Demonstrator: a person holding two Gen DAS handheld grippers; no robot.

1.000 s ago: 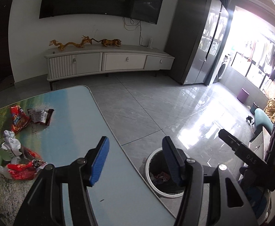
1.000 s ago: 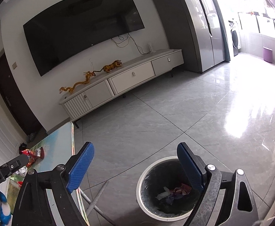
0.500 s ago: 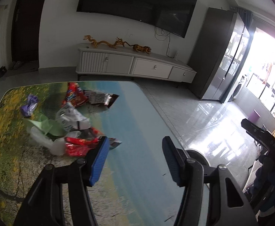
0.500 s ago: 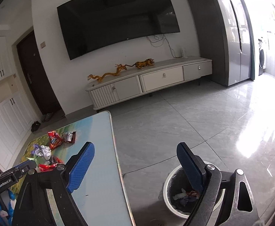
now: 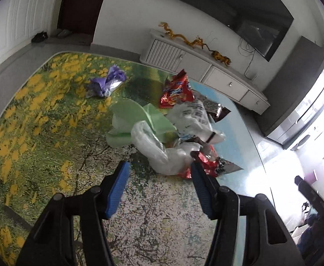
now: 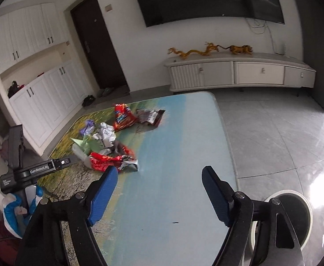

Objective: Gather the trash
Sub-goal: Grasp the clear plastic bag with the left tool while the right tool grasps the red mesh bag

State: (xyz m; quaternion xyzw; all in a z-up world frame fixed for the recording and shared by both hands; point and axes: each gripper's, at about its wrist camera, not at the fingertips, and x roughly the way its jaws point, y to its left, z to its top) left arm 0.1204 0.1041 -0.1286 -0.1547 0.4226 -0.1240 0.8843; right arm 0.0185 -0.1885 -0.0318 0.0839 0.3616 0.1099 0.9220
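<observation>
A heap of trash lies on the printed table (image 5: 40, 133): a clear plastic bag (image 5: 162, 155), a green paper sheet (image 5: 135, 115), a red snack bag (image 5: 177, 90), a crumpled red wrapper (image 5: 208, 159), a white printed bag (image 5: 195, 115), a dark wrapper (image 5: 217, 110) and a purple wrapper (image 5: 108, 82). My left gripper (image 5: 159, 188) is open and empty, just short of the clear bag. My right gripper (image 6: 159, 197) is open and empty over the table's blue part (image 6: 173, 155), the red wrapper (image 6: 106, 160) ahead to its left. The bin (image 6: 295, 217) stands on the floor at lower right.
A white TV cabinet (image 6: 239, 73) with gold dragon figures stands under a wall TV (image 6: 206, 0). White cupboards (image 6: 40, 93) and a dark door (image 6: 95, 40) are on the left. Grey tiled floor (image 6: 272, 133) lies right of the table. The left gripper's body (image 6: 29, 170) shows at the table's left.
Both grippers have swung left, away from the bin and over the table. The left gripper has closed in on the trash heap. Both stay open and empty.
</observation>
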